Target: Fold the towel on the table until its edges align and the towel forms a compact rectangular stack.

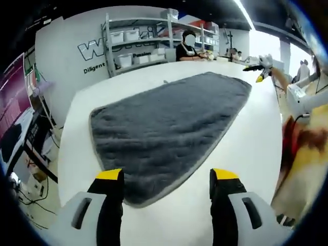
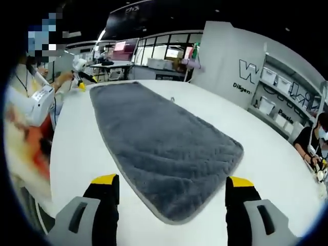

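A grey towel (image 1: 169,123) lies spread flat and unfolded on the white table (image 1: 256,138). My left gripper (image 1: 167,177) is open just above the towel's near short edge, with nothing between its yellow-tipped fingers (image 1: 110,175). Across the table, the right gripper (image 1: 262,69) hovers by the towel's far end. In the right gripper view the same towel (image 2: 164,138) stretches away from me, and my right gripper (image 2: 172,182) stands open over its near rounded edge. The left gripper (image 2: 79,77) shows small at the far left end.
A shelf rack with white bins (image 1: 138,43) stands behind the table, and a seated person (image 1: 187,48) is at its far side. The holder's sleeve and clothes (image 1: 302,154) fill the right edge. Desks and a lettered wall (image 2: 246,72) lie beyond.
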### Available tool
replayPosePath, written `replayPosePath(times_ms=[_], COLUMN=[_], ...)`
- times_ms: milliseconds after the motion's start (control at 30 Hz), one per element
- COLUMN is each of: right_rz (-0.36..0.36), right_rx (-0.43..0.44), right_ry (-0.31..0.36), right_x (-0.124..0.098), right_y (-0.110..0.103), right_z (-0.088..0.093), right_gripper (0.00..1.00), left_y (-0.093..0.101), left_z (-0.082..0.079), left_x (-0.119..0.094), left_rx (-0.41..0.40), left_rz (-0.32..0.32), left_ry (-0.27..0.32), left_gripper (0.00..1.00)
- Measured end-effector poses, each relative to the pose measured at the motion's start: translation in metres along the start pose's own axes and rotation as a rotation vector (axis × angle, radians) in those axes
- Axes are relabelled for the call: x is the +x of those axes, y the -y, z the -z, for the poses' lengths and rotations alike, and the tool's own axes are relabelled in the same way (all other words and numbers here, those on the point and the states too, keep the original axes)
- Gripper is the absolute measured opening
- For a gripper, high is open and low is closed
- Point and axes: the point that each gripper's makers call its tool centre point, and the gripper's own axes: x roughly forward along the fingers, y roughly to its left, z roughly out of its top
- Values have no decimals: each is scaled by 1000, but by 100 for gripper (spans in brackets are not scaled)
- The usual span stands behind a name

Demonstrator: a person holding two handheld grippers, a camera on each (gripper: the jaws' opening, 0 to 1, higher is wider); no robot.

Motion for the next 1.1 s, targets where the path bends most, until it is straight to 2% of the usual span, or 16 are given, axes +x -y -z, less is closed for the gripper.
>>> replayPosePath(times_ms=[67, 167, 300, 367, 600, 733, 900, 1033, 1100], right_rz=[-13, -20, -29, -39, -76, -102, -127, -145, -154], right_rx=[8, 14, 27, 32, 55, 70, 83, 128, 134], right_ry=[2, -10, -14, -8, -7, -15, -22, -18, -23], right_x=[1, 2, 1, 0, 0, -1, -2, -5, -5], right_y=[-4, -8, -10, -12, -18, -22, -26, -25, -26], right_z=[2, 7, 11, 12, 19, 23, 27, 32, 34], right_gripper=[85, 85, 84, 80, 74, 69, 57, 41, 38], left_y=[1, -1, -4, -3, -1, -2, -9, -12, -13], left_z=[5, 4, 3, 5, 19, 21, 23, 24, 24], left_x=[3, 3, 0, -1, 7, 8, 5, 5, 5], left_rx=[-25, -47, -92, -107, -89, -76, -79, -61, -51], left_rz=[18, 22, 43, 51, 70, 66, 64, 51, 42], left_ry=[-20, -13, -14, -22, -106, -116, -115, -115, -115], left_gripper=[61, 59, 48, 44, 40, 38, 34, 31, 29])
